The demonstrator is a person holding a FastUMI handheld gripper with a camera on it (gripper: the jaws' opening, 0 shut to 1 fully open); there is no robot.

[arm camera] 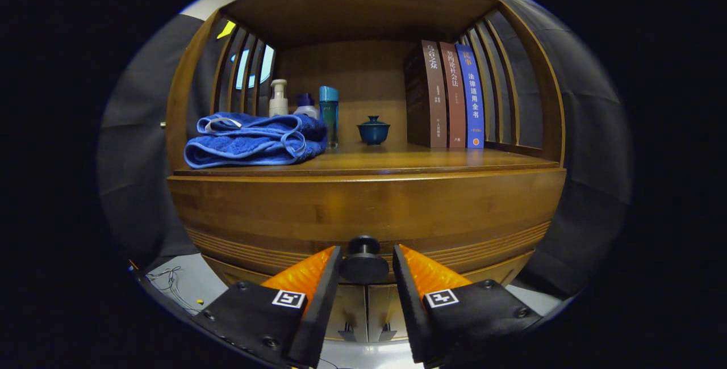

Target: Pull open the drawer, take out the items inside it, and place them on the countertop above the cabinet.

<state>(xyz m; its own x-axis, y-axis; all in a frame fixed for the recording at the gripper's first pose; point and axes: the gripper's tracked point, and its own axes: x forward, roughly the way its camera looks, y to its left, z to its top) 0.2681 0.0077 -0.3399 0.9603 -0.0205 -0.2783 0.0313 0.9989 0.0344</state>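
The wooden cabinet's drawer front [318,216] is flush with the cabinet, directly ahead of me. Its round black knob [363,267] sits between my two fingers. My gripper [366,250] has closed to the knob's width, with a finger [318,284] pressing on each side of it. The drawer's inside is hidden. Above the drawer lies the wooden countertop [409,160], with bare wood in its middle and front.
On the countertop a folded blue towel [253,142] lies at the left. Behind it stand a pump bottle [278,97] and a teal bottle [329,116]. A lidded blue cup [373,129] is in the middle and three upright books [448,96] at the right. Slatted side walls and a shelf roof enclose the space.
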